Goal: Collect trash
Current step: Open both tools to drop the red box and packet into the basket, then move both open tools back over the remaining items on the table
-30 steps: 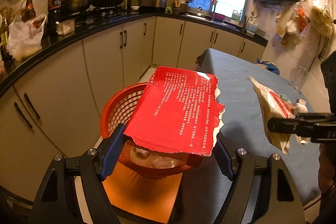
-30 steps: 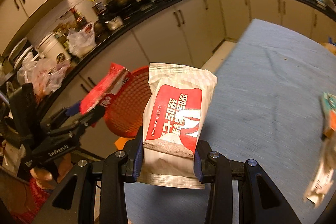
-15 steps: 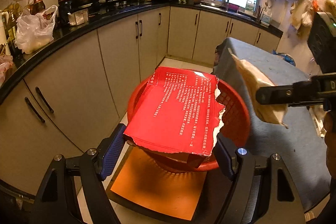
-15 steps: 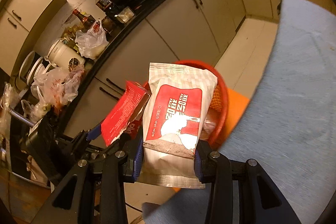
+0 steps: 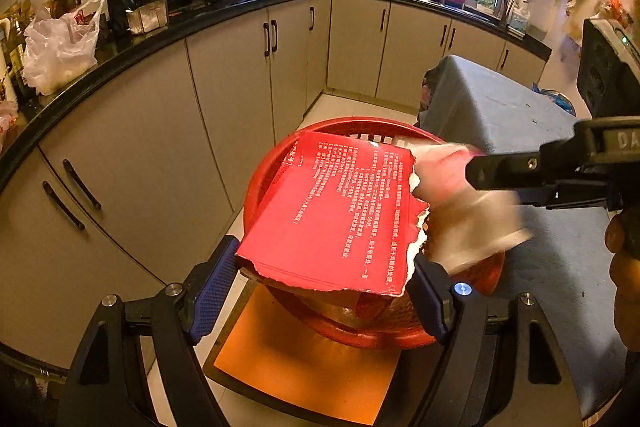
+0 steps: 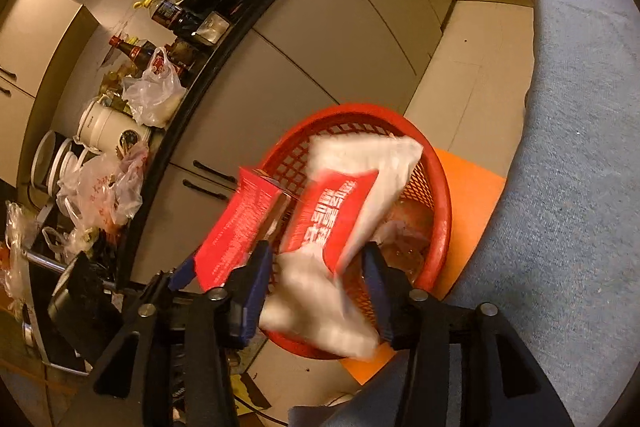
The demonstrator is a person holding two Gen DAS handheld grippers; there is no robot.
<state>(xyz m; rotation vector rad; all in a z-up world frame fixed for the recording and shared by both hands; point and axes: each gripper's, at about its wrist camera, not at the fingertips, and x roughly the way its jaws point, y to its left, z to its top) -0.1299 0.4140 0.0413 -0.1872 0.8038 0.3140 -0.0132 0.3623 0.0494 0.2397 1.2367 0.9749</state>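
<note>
Kitchen cabinets curve along the far side, under a dark countertop [image 5: 168, 27] crowded with bottles, pans and plastic bags, and the red basket [image 5: 276, 163] that I am using as the landmark sits on an orange mat [image 5: 304, 367] on the floor, just beside the grey-covered table [image 6: 580, 147]. I hold both grippers above that basket. My left gripper [image 5: 320, 283] is closed on the torn red carton [image 5: 336, 211], its blue pads pressed against the two side edges, and the flat carton hangs tilted right over the basket's opening. My right gripper [image 6: 316, 275] is over the basket too, closer to the table, and its jaws are opening at this moment: the white and red wet-wipe packet [image 6: 352, 203] is between them but smeared with motion and skewed, so I think it is already slipping free of the pads, though the blur keeps me from being sure it has lost all contact. Inside the basket I can make out some pale crumpled trash at the bottom. I judge the step in hand to be the drop: both pieces have been carried to the basket and the packet is being let go first. Next, my left jaws need to spread wide enough to clear the carton's width while it is centred over the rim, so that it falls inside and does not catch on the edge or land on the mat.
</note>
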